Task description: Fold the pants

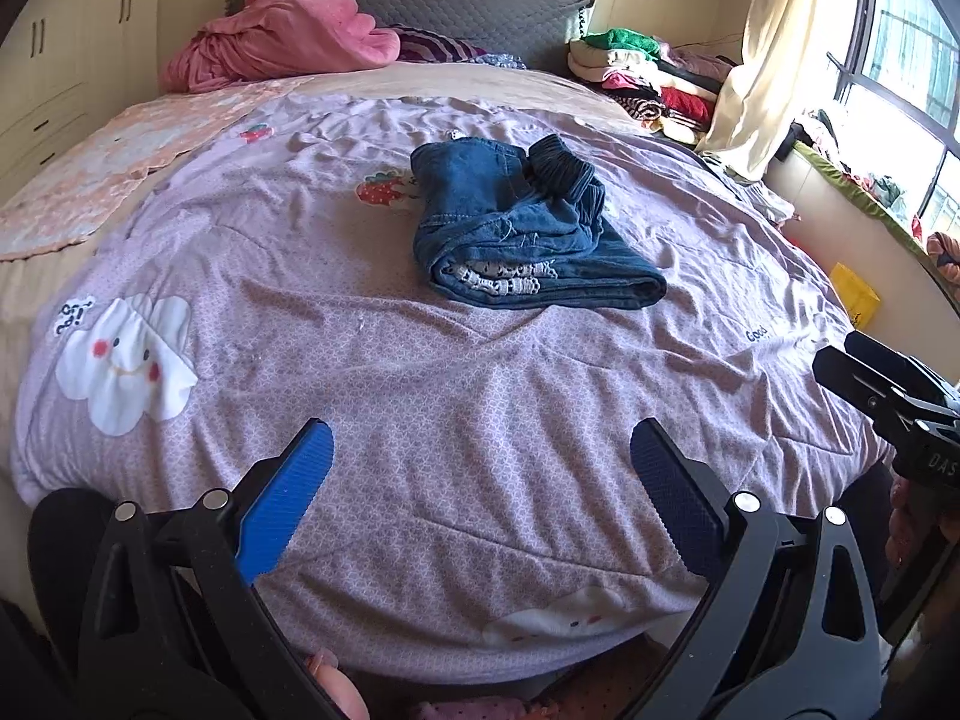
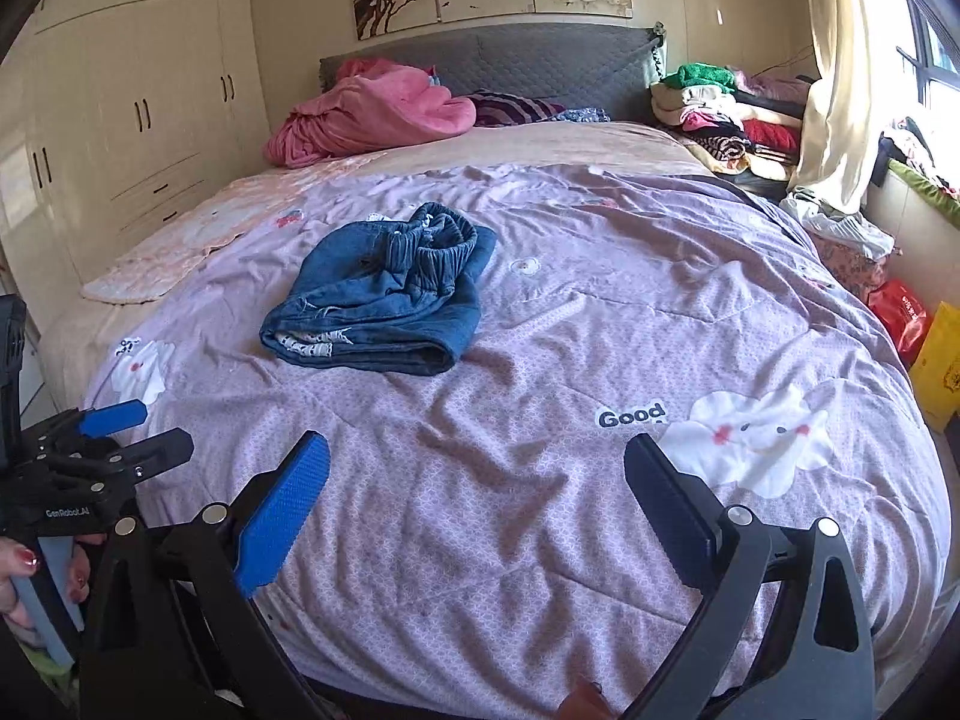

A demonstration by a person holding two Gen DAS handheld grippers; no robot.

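A pair of blue denim pants (image 1: 522, 228) lies folded into a thick bundle in the middle of the bed, waistband on top at the far side; the right wrist view has the pants (image 2: 384, 294) up and left of centre. My left gripper (image 1: 480, 456) hangs open near the bed's front edge, well short of the pants, nothing between its fingers. My right gripper (image 2: 477, 468) is open too, empty, also back from the pants. Each gripper shows at the side of the other's view: the right gripper (image 1: 852, 360), the left gripper (image 2: 138, 432) held by a hand.
A lilac quilt (image 1: 420, 360) with cloud prints covers the bed. A pink blanket (image 1: 282, 42) is heaped by the grey headboard. Stacked clothes (image 1: 648, 78) sit at the far right, a curtain (image 1: 768, 48) and window beyond. Wardrobes (image 2: 138, 108) line the left wall. A yellow bag (image 2: 942, 360) stands right of the bed.
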